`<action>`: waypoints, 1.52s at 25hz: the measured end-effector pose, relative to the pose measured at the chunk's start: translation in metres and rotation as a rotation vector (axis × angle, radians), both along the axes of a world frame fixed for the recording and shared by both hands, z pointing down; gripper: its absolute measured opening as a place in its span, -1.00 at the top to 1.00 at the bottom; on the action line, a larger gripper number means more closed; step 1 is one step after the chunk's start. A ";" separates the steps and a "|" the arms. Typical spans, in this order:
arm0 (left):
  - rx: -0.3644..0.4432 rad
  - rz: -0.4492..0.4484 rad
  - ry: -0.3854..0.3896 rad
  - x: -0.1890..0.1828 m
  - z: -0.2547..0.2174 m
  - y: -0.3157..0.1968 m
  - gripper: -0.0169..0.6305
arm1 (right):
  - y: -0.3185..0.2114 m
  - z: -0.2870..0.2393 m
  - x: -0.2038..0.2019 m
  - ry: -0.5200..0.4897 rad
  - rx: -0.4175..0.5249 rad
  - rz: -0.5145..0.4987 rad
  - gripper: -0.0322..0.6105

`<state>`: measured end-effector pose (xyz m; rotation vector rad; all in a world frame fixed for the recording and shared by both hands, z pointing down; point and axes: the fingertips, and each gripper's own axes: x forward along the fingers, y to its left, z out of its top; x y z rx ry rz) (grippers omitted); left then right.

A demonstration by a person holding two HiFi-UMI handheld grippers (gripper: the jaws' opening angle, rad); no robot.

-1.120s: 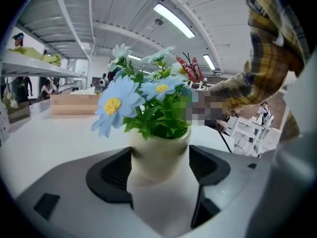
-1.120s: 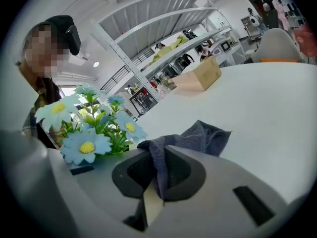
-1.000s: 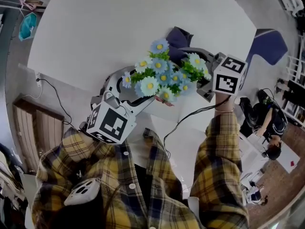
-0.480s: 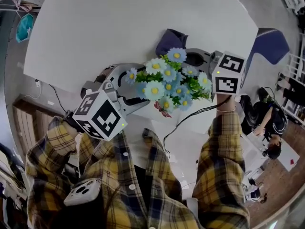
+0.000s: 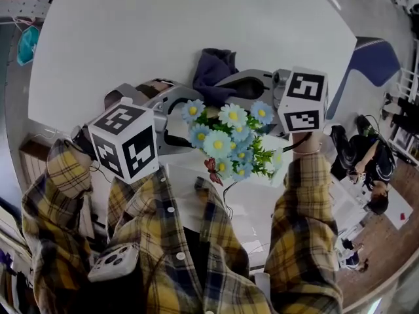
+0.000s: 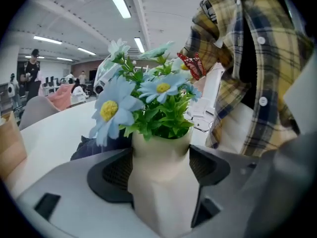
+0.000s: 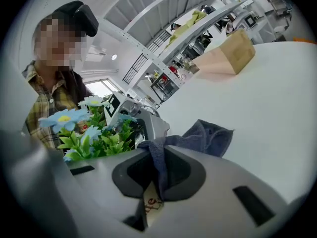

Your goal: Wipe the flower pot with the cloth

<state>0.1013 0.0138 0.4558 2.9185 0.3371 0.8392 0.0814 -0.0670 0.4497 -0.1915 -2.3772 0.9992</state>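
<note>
L tongs [image 6: 161, 175] clamp flower pot [image 6: 159, 197], now nearer torso [image 5: 196, 260], R tongs [image 7: 157, 180] pinch cloth [image 7: 208, 139], contact unclear

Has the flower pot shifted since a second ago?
Yes. Seen from the head view, the flower pot, shut in the left gripper, has come toward the person: its flowers now sit nearer the table's near edge.

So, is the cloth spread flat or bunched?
Bunched: the right claw pinches one fold of the cloth, the rest crumpled on the table.
</note>
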 end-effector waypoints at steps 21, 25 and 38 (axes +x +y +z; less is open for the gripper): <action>-0.062 -0.364 0.066 -0.037 -0.026 -0.033 -0.16 | -0.049 -0.042 0.031 0.007 0.208 0.362 0.86; -0.048 -0.508 0.136 -0.053 -0.065 -0.046 0.03 | -0.062 -0.083 0.048 0.007 0.339 0.491 0.86; -0.077 -0.834 0.447 -0.060 -0.212 -0.057 0.65 | -0.041 -0.258 0.069 -0.073 0.753 0.817 0.86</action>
